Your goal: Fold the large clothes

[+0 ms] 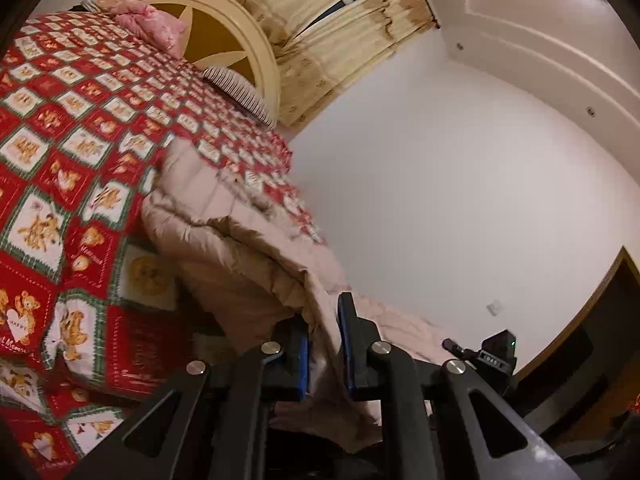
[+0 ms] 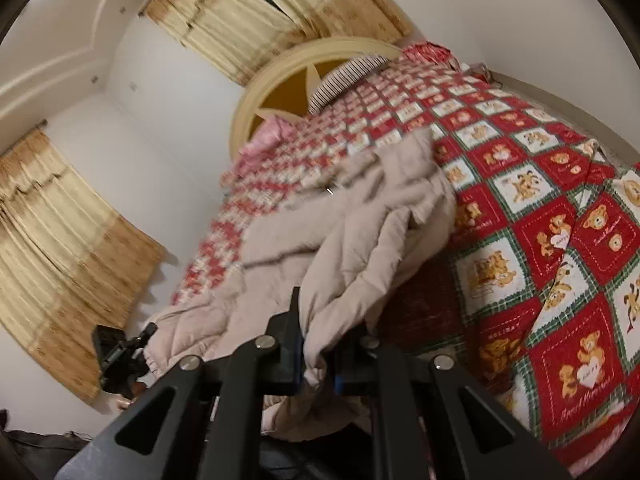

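Observation:
A large beige padded garment [image 1: 240, 248] lies crumpled on the bed, running toward both grippers. My left gripper [image 1: 324, 344] is shut on an edge of it, with cloth pinched between the blue pads. In the right wrist view the same garment [image 2: 352, 220] drapes down to my right gripper [image 2: 316, 356], which is shut on another edge of it. The right gripper shows at the lower right of the left wrist view [image 1: 480, 356], and the left gripper shows at the lower left of the right wrist view [image 2: 120, 352].
The bed carries a red, green and white teddy-bear quilt [image 1: 60, 152]. A pink pillow [image 1: 156, 28] and a striped pillow [image 1: 240, 92] lie by the cream round headboard [image 1: 240, 36]. Yellow curtains [image 2: 52, 248] hang on the white walls. A dark doorway [image 1: 592, 360] is at the right.

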